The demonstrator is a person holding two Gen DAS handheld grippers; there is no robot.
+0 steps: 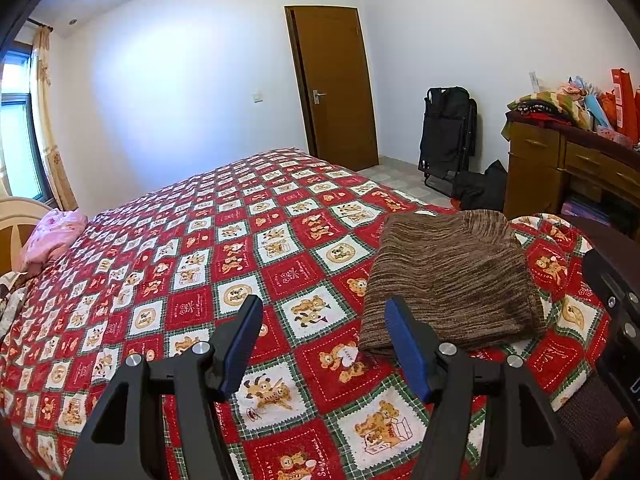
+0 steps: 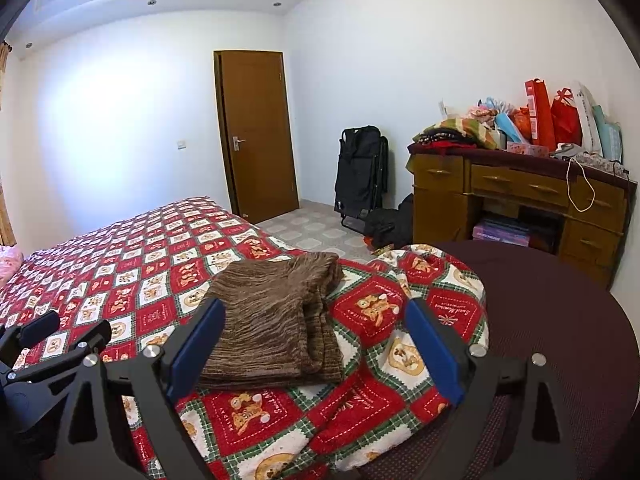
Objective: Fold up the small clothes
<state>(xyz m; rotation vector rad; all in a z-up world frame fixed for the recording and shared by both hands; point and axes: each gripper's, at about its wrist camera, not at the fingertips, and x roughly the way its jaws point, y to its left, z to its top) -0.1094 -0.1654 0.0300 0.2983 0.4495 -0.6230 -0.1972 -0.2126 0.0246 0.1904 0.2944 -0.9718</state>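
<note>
Right wrist view: a folded brown sweater (image 2: 276,328) lies on the bed (image 2: 120,264) just ahead of the wide-open, empty right gripper (image 2: 316,344). The left gripper (image 1: 324,344), also open, sits leftward, farther off.

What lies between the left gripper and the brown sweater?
Only bare bedspread separates the left gripper from the folded brown sweater, per the left wrist view.

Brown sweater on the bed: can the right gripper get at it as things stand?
Probably yes. The right gripper is open, the folded brown sweater lies straight ahead on the bedspread, and nothing sits between them.
</note>
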